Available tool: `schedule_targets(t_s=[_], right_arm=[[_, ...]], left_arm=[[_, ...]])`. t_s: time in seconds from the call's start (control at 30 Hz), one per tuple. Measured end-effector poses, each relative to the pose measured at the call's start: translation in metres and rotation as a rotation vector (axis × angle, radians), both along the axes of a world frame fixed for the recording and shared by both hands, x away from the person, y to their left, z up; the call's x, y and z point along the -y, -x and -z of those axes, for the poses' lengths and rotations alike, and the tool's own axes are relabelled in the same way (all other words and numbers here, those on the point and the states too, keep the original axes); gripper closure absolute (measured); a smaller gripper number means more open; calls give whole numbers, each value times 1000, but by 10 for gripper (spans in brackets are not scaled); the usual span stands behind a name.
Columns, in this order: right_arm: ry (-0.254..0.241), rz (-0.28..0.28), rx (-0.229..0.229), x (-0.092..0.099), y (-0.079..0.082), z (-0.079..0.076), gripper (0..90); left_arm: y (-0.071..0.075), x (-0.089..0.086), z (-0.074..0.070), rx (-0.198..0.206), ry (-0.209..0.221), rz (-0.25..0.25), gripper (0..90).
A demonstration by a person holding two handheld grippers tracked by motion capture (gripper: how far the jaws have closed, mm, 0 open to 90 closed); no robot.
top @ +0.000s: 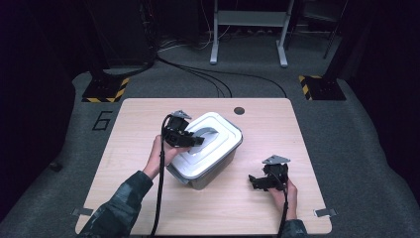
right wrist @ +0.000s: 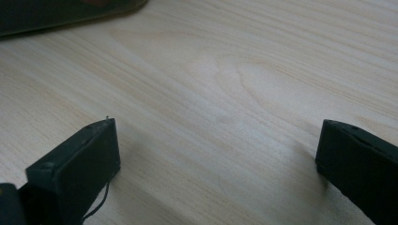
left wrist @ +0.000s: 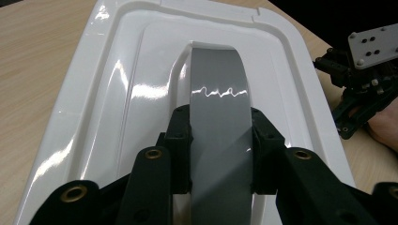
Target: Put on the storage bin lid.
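Handle sits clamped between left tool jaws.

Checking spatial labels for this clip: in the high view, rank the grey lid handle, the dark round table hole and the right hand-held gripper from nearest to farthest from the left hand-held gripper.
1. Grey lid handle: clamped in the left hand-held gripper.
2. Right hand-held gripper: near the table's right front.
3. Dark round table hole: at the far edge.
The last two are fairly close.

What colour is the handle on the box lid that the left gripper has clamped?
Grey, set in a glossy white lid; the handle shows best in the left gripper view.
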State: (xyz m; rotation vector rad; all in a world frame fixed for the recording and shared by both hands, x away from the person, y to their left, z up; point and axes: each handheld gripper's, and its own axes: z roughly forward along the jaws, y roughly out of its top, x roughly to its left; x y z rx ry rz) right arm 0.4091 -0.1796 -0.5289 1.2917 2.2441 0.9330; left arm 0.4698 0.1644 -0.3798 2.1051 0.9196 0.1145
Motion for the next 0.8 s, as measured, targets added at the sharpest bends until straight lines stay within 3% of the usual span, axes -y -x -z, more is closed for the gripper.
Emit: schedule_targets(t_s=[0.33, 0.8], right_arm=[[-5, 6, -2, 0, 0, 0, 0], [-5, 6, -3, -1, 0, 0, 0]], left_arm=[[1, 5, 2, -4, 12, -1, 664], [6, 5, 5, 10, -10, -1, 654]])
